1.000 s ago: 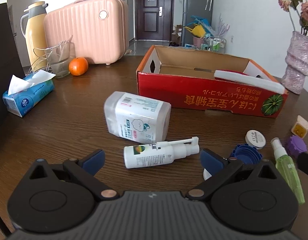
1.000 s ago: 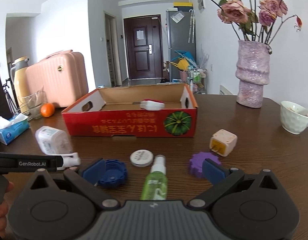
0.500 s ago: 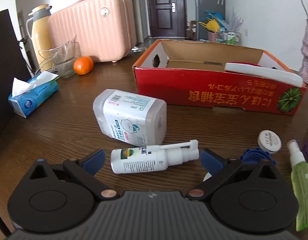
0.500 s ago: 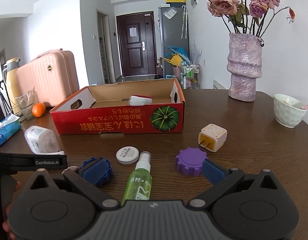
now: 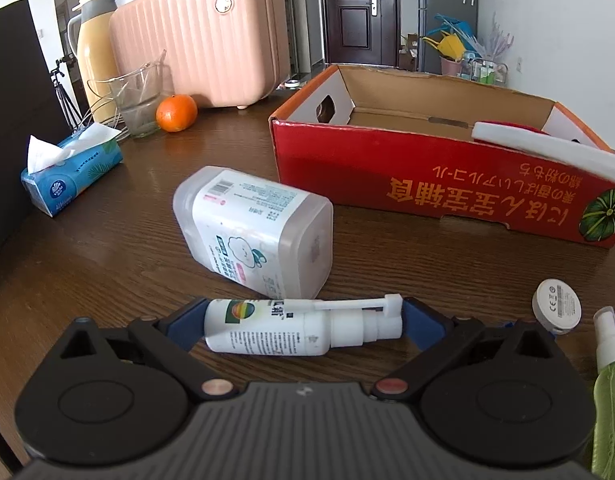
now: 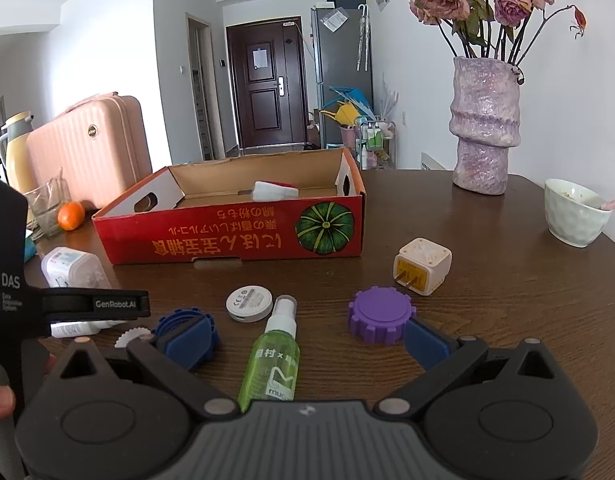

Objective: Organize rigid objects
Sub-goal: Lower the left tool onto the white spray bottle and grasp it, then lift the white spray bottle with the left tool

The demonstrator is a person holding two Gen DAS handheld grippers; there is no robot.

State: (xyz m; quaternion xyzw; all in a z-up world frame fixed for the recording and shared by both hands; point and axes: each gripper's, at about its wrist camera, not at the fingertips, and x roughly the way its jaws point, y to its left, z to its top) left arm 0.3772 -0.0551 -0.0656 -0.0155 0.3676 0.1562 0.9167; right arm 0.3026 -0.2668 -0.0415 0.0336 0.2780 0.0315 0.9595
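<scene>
A red cardboard box (image 6: 231,236) stands open on the brown bench (image 6: 487,300), toward its far side, and holds one white-and-red object (image 6: 273,191) lying on its floor against the front wall; the rest of its inside is bare cardboard. Its front wall carries upside-down gold characters and a green pumpkin picture. A white bowl (image 6: 575,212) with a pink utensil in it sits near the right edge of the bench, and a lilac vase (image 6: 485,124) holding dried roses stands behind it. A clear glass (image 5: 137,100) and an orange (image 5: 176,113) sit near the far left edge beside a blue tissue pack (image 5: 69,178). The left hand-held gripper (image 5: 303,320) has its jaws spread wide around a white spray bottle (image 5: 291,326) lying crosswise between its blue pads, each pad at or very near one end of it; the bottle's label has small print I cannot read. Just behind it lies a clear tub (image 5: 255,232) with a white label, barcode and cartoon figure. The right hand-held gripper (image 6: 303,336) is also open, holding nothing, with a green spray bottle (image 6: 273,354) lying between its fingers, nozzle pointing away. A blue ridged cap (image 6: 187,330) touches its left pad and a purple ridged cap (image 6: 381,314) sits just by its right one. A white disc (image 6: 249,302) marked "CE" and a cream plug adapter (image 6: 421,266) lie in front of the box. The left tool, seen from the right wrist, reads "GenRobot.AI" and "DAS".
</scene>
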